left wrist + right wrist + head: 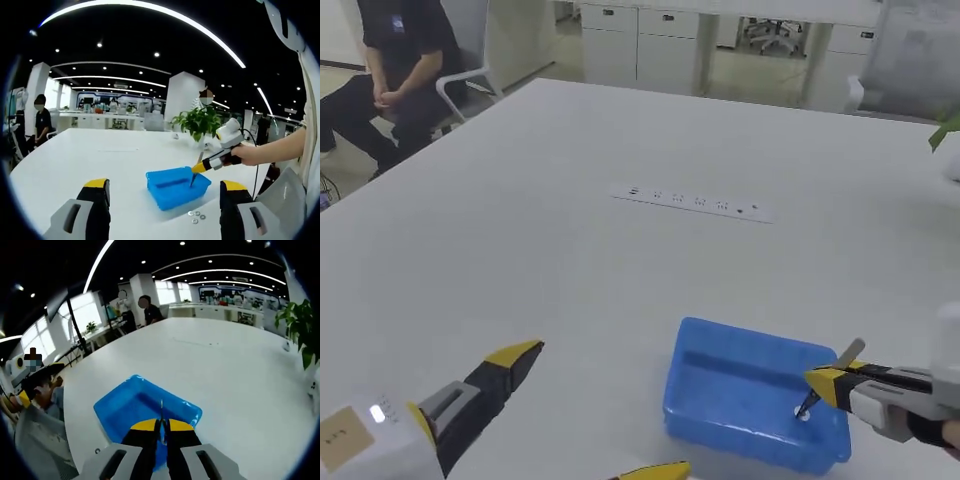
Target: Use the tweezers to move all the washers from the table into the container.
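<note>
Blue shallow container (720, 352) under tweezers (853, 351) clamped in right claw (820, 381); left claw (595, 410) apart.

1. The table (570, 260) has a smooth, matt white top.
2. The container (740, 435) is blue plastic, smooth and slightly glossy.
3. The tweezers (808, 402) look like thin grey metal.
4. The washers (196, 216) are pale metal with a dull shine.
5. The left gripper (585, 412) and right gripper (162, 426) have matt black, yellow-tipped jaws that look like plastic.
6. The power strip (690, 202) is smooth white plastic.
</note>
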`<move>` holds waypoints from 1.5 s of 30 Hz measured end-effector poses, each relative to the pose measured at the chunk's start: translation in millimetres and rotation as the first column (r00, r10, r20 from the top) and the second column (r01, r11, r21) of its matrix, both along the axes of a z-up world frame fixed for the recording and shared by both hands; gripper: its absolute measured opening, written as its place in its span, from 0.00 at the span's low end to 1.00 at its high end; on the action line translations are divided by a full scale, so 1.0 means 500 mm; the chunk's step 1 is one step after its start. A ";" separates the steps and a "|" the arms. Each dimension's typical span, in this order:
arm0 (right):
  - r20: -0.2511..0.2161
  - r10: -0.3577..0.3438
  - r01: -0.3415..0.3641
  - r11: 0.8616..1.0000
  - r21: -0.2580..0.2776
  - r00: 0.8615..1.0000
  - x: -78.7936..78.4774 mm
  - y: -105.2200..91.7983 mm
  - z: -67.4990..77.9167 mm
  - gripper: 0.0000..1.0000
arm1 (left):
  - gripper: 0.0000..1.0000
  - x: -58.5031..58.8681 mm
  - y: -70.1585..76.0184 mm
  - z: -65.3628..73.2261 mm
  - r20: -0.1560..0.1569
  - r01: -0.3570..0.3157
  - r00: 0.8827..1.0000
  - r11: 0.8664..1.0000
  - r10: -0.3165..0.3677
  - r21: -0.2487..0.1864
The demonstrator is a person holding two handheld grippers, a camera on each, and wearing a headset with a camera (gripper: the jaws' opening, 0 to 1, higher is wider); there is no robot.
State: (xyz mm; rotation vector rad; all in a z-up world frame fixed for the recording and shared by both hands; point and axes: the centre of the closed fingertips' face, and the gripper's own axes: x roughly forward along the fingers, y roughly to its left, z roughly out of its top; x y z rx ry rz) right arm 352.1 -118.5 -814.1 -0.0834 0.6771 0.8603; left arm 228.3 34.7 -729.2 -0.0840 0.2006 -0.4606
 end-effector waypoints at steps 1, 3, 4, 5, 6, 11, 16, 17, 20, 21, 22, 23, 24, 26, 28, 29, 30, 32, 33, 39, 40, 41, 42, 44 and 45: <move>-0.001 0.001 -0.001 1.000 -0.001 1.000 0.000 0.000 -0.001 0.03 | 0.93 0.000 0.001 -0.003 -0.008 -0.001 1.000 1.000 0.001 0.001; -0.005 0.006 -0.006 1.000 0.004 1.000 -0.002 0.004 -0.001 0.03 | 0.93 0.000 0.001 -0.001 -0.006 -0.002 1.000 1.000 0.002 -0.003; -0.006 0.008 -0.008 1.000 0.004 1.000 -0.002 0.005 -0.001 0.03 | 0.93 0.000 0.000 -0.001 -0.005 -0.001 1.000 1.000 0.001 -0.003; -0.003 0.011 -0.011 1.000 -0.001 1.000 -0.001 0.005 -0.002 0.03 | 0.93 -0.001 0.000 -0.001 -0.004 -0.001 1.000 1.000 0.001 -0.003; -0.003 0.017 -0.017 1.000 -0.011 1.000 -0.002 0.006 -0.005 0.03 | 0.93 -0.001 0.000 -0.001 -0.006 0.000 1.000 1.000 0.000 -0.002; 0.001 0.033 -0.033 0.999 -0.025 0.999 -0.005 0.008 -0.009 0.03 | 0.92 -0.003 -0.005 0.001 -0.003 0.011 1.000 1.000 -0.011 -0.009; 0.038 0.057 -0.056 0.998 -0.037 0.998 -0.011 0.012 -0.001 0.04 | 0.92 -0.004 -0.004 -0.001 -0.011 0.011 1.000 1.000 -0.011 -0.008; 0.044 0.053 -0.052 0.998 -0.021 0.998 -0.014 0.013 0.008 0.04 | 0.92 -0.004 -0.004 -0.001 -0.012 0.011 1.000 1.000 -0.011 -0.009; 0.055 0.050 -0.050 0.999 0.004 0.997 -0.023 0.017 0.025 0.03 | 0.92 -0.004 -0.005 -0.003 -0.017 0.012 1.000 1.000 -0.012 -0.009; 0.063 0.046 -0.047 0.999 0.011 0.997 -0.027 0.018 0.033 0.03 | 0.92 -0.004 -0.005 -0.003 -0.016 0.012 1.000 1.000 -0.013 -0.007; 0.066 0.046 -0.047 0.999 0.018 0.997 -0.030 0.019 0.039 0.03 | 0.92 -0.004 -0.005 -0.004 -0.020 0.014 1.000 1.000 -0.014 -0.006; 0.068 0.046 -0.049 0.998 0.030 0.997 -0.036 0.020 0.047 0.03 | 0.92 -0.004 -0.005 -0.005 -0.023 0.015 1.000 1.000 -0.015 -0.005; 0.074 0.044 -0.047 0.998 0.039 0.996 -0.038 0.022 0.054 0.03 | 0.92 -0.005 -0.006 -0.005 -0.023 0.016 1.000 1.000 -0.016 -0.005; 0.081 0.044 -0.049 0.996 0.068 0.996 -0.048 0.026 0.072 0.03 | 0.91 -0.005 -0.008 -0.005 -0.021 0.021 1.000 1.000 -0.021 -0.005; 0.090 0.045 -0.054 0.993 0.106 0.995 -0.060 0.033 0.092 0.03 | 0.91 -0.005 -0.008 -0.006 -0.025 0.024 0.999 1.000 -0.025 -0.005; 0.093 0.047 -0.058 0.990 0.126 0.995 -0.064 0.035 0.101 0.03 | 0.91 -0.005 -0.008 -0.005 -0.023 0.023 0.999 1.000 -0.023 -0.005; 0.096 0.048 -0.061 0.989 0.134 0.994 -0.066 0.036 0.105 0.03 | 0.91 -0.005 -0.007 -0.005 -0.022 0.022 1.000 1.000 -0.022 -0.004; 0.094 0.054 -0.069 0.985 0.157 0.994 -0.077 0.043 0.116 0.03 | 0.91 -0.005 -0.006 -0.006 -0.024 0.020 0.999 1.000 -0.020 -0.007; 0.090 0.056 -0.070 0.983 0.168 0.994 -0.081 0.046 0.120 0.03 | 0.90 -0.005 -0.005 -0.006 -0.027 0.020 0.999 1.000 -0.020 -0.007; 0.059 0.085 -0.095 0.972 0.214 0.995 -0.117 0.067 0.122 0.03 | 0.90 -0.005 -0.007 -0.006 -0.024 0.025 0.999 1.000 -0.025 -0.008; 0.050 0.092 -0.101 0.970 0.222 0.995 -0.125 0.072 0.120 0.03 | 0.90 -0.005 -0.007 -0.005 -0.023 0.025 0.999 1.000 -0.026 -0.012; 0.046 0.094 -0.102 0.968 0.228 0.995 -0.130 0.074 0.119 0.03 | 0.90 -0.005 -0.007 -0.006 -0.025 0.025 0.999 1.000 -0.026 -0.011; 0.038 0.102 -0.108 0.966 0.234 0.994 -0.138 0.079 0.116 0.03 | 0.90 -0.005 -0.006 -0.006 -0.026 0.025 0.999 1.000 -0.026 -0.010; 0.019 0.111 -0.113 0.963 0.244 0.994 -0.150 0.084 0.108 0.03 | 0.90 -0.005 -0.007 -0.007 -0.026 0.027 0.999 1.000 -0.027 -0.008; 0.009 0.119 -0.118 0.962 0.248 0.993 -0.155 0.086 0.102 0.03 | 0.90 -0.005 -0.007 -0.007 -0.025 0.028 0.999 1.000 -0.028 -0.009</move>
